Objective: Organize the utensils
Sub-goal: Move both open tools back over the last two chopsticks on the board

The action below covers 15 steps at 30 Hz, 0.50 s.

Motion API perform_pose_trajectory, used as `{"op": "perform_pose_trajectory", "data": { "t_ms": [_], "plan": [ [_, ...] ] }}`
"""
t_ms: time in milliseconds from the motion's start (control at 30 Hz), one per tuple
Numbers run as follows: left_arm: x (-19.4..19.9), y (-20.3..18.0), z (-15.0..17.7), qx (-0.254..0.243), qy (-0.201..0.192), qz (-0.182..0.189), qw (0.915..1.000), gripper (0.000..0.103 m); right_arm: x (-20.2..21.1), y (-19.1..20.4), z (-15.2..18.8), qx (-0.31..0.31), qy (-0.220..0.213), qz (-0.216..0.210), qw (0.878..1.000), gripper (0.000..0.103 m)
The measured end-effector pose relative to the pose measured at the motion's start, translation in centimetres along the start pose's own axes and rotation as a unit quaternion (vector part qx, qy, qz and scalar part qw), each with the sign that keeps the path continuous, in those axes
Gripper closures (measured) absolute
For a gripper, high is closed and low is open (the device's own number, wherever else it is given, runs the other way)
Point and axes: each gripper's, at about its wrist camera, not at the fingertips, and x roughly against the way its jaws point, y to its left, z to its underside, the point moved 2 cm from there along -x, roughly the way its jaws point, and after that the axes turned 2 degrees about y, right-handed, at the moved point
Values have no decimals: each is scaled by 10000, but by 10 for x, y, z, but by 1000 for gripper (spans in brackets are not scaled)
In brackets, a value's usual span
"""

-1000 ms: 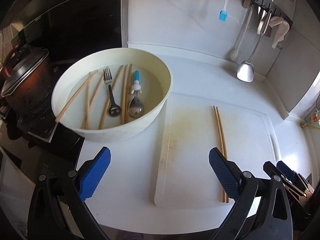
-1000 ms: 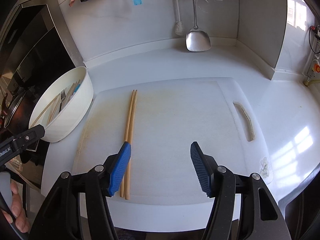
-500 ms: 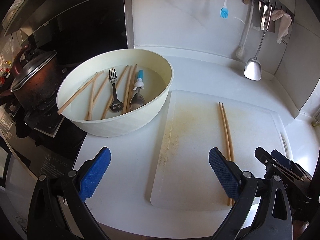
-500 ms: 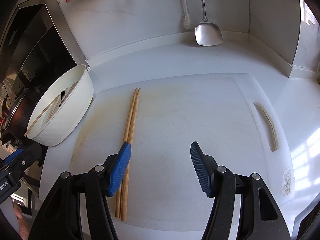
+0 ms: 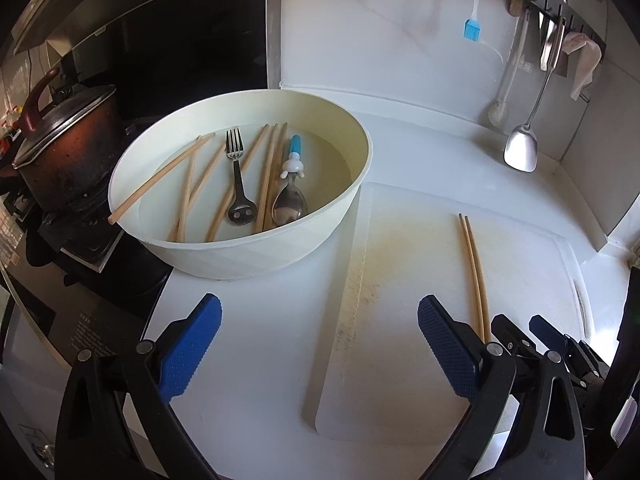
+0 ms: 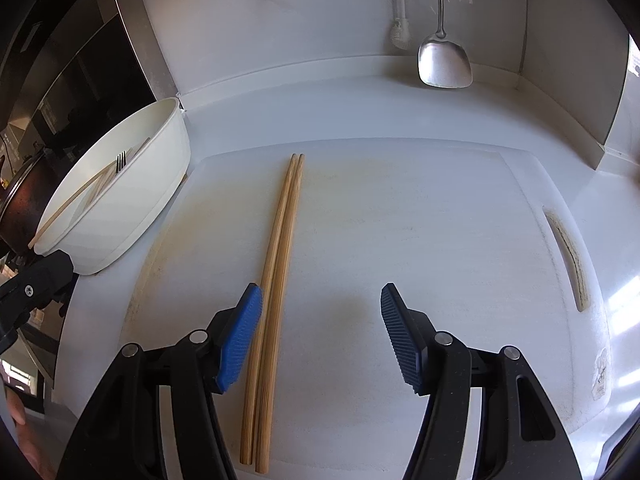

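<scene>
A cream bowl [image 5: 224, 256] on the counter holds several wooden chopsticks [image 5: 188, 196], a steel fork [image 5: 237, 176] and a spoon with a blue and white handle [image 5: 290, 196]. Two chopsticks [image 6: 276, 276] lie side by side on the white cutting board [image 6: 440, 240]. My right gripper [image 6: 320, 336] hovers low over the board, open, its left pad just left of the pair. My left gripper [image 5: 320, 344] is open over the counter in front of the bowl, nothing between its fingers. The bowl [image 6: 132, 216] also shows at the left of the right wrist view.
A dark lidded pot [image 5: 64, 144] stands on the stove left of the bowl. A steel spatula [image 6: 444, 60], a blue brush [image 5: 472, 28] and a cloth [image 5: 580, 68] hang on the back wall. The board's handle slot [image 6: 568, 256] is at its right.
Both grippers have sunk closer to the counter. The right one came forward over the board, so the chopstick pair now looks larger beside its left pad. Both stayed open.
</scene>
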Motion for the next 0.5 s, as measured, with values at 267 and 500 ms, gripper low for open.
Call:
{"op": "perform_pose_trajectory", "data": {
  "t_ms": [267, 500],
  "plan": [
    [-4, -1, 1, -10, 66, 46, 10000, 6, -3, 0, 3, 55, 43, 211, 9998, 44],
    [-6, -5, 3, -60, 100, 82, 9999, 6, -3, 1, 4, 116, 23, 258, 9996, 44]
  ]
}}
